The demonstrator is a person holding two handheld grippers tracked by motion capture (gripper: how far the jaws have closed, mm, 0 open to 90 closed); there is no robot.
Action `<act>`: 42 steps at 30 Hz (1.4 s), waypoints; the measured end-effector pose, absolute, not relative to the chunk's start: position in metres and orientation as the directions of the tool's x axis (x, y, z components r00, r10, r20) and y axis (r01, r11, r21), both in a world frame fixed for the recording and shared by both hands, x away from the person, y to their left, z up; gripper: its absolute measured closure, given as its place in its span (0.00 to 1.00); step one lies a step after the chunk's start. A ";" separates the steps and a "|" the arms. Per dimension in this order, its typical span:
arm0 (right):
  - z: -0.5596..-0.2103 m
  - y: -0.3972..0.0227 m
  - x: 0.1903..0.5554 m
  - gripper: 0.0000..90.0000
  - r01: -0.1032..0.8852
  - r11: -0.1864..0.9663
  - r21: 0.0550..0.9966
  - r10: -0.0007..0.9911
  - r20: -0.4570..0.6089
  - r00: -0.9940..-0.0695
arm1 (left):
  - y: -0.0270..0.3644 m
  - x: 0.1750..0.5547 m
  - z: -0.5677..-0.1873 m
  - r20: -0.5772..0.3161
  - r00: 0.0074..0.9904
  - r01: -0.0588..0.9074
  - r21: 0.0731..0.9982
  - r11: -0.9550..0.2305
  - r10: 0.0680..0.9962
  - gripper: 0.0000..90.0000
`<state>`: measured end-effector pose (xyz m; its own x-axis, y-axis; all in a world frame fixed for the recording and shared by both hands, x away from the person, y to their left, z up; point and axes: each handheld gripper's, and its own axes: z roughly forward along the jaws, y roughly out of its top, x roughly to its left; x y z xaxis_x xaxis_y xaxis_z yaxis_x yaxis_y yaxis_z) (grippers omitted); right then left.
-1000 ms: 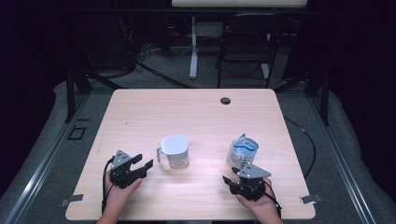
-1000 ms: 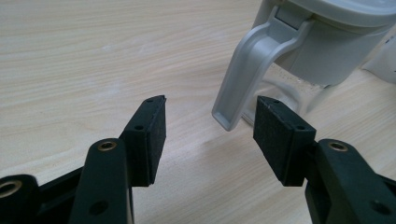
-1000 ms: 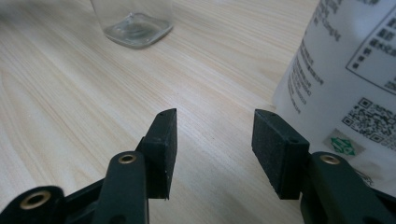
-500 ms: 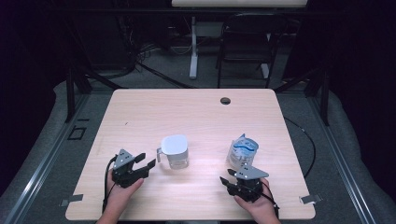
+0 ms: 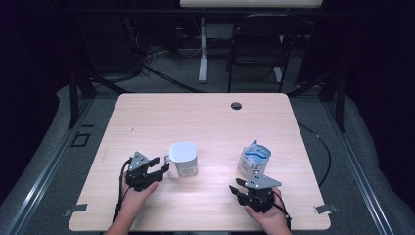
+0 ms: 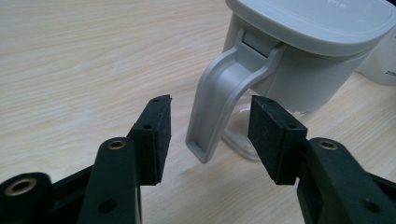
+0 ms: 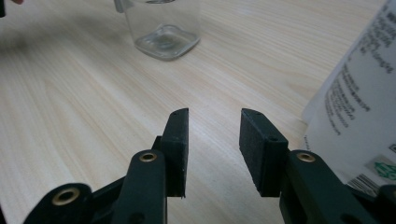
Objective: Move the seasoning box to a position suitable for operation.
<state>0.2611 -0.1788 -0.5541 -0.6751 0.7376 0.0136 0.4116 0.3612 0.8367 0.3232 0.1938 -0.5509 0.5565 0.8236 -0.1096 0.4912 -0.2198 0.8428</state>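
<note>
Clear jug [image 5: 184,159] w/ grey lid — upright, mid-table toward the near edge, grey handle [image 6: 219,95] hanging down its side. White-blue pouch [image 5: 254,158] stands upright well to its right, printed label & barcode on its side.

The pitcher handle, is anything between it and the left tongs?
Nothing visible blocks it. The grey handle of the pitcher already sits in the gap of the left tongs, whose jaws have just been closing; both pads stand apart from it, with bare table beneath.
</note>
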 end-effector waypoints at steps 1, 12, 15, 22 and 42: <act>-0.554 -0.178 0.261 0.71 0.411 0.365 0.835 0.734 0.013 -0.679 | 0.192 0.325 -0.551 -0.102 0.559 0.490 0.841 -0.229 0.823 0.56; -0.556 -0.179 0.262 0.68 0.410 0.362 0.837 0.738 0.012 -0.675 | 0.187 0.341 -0.555 -0.103 0.554 0.497 0.837 -0.229 0.826 0.63; -0.558 -0.181 0.262 0.67 0.410 0.347 0.843 0.748 0.015 -0.664 | 0.182 0.341 -0.554 -0.082 0.567 0.489 0.834 -0.255 0.819 0.66; -0.559 -0.181 0.261 0.62 0.410 0.345 0.844 0.747 0.017 -0.665 | 0.179 0.341 -0.553 -0.047 0.572 0.471 0.836 -0.281 0.819 0.71; -0.559 -0.178 0.263 0.71 0.417 0.348 0.840 0.775 -0.007 -0.632 | 0.177 0.335 -0.552 -0.003 0.582 0.458 0.827 -0.325 0.813 0.76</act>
